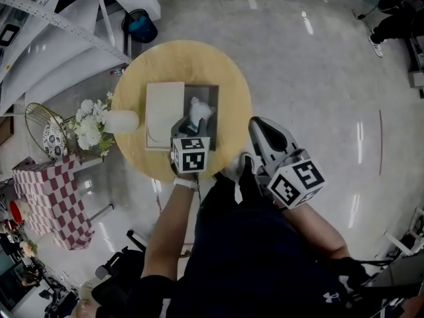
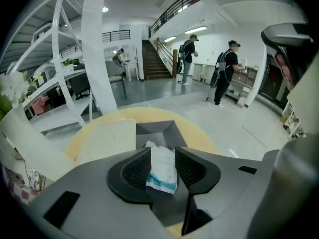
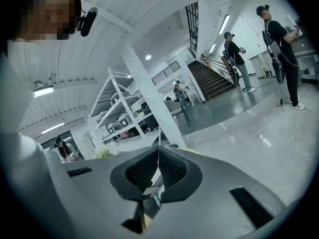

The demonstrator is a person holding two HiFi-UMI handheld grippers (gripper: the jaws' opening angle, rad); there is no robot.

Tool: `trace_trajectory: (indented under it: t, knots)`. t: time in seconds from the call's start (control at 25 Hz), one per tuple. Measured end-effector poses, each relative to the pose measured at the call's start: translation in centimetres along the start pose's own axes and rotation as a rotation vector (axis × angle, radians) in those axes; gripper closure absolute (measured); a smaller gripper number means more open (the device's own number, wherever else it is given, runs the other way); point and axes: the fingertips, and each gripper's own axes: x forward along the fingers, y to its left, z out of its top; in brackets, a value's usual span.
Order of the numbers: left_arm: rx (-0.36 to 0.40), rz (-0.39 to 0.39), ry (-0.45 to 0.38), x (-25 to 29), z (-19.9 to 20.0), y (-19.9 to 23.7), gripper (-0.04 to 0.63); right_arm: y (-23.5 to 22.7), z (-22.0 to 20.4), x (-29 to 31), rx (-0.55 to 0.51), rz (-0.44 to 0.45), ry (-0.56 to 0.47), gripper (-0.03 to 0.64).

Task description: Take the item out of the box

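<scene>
Grasping step: the left gripper (image 2: 162, 154) hangs over the open box (image 1: 211, 93) at centre frame, its fingers spread around the white item (image 2: 162, 169) still inside. Next they must close, then lift. The right gripper (image 3: 158, 152), fingers closed, waits lower right.

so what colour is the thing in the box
The item is white with a teal stripe; left gripper view shows it best.
</scene>
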Motion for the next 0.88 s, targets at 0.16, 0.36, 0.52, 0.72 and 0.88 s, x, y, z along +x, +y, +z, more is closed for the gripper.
trace_trajectory:
  t: [0.16,0.36,0.52,0.72,0.88]
  knots:
    - [0.012,0.006,0.065,1.6,-1.1,-0.2,0.428,-1.1,0.0,-0.1,0.018,-0.022,0.001,0.604]
    - [0.029,0.008,0.131,3.5,-1.8,-0.5,0.422,-1.9,-0.5,0.2,0.046,-0.03,0.015,0.604]
    - [0.043,0.016,0.177,4.5,-2.4,-0.5,0.417,-1.9,-0.6,0.2,0.062,-0.029,0.017,0.604]
    - [0.058,0.015,0.233,5.4,-3.0,-0.6,0.417,-2.4,-0.6,0.3,0.076,-0.04,0.018,0.604]
    - [0.08,0.025,0.301,6.2,-4.1,-0.5,0.417,-2.8,-0.6,0.4,0.087,-0.047,0.018,0.604]
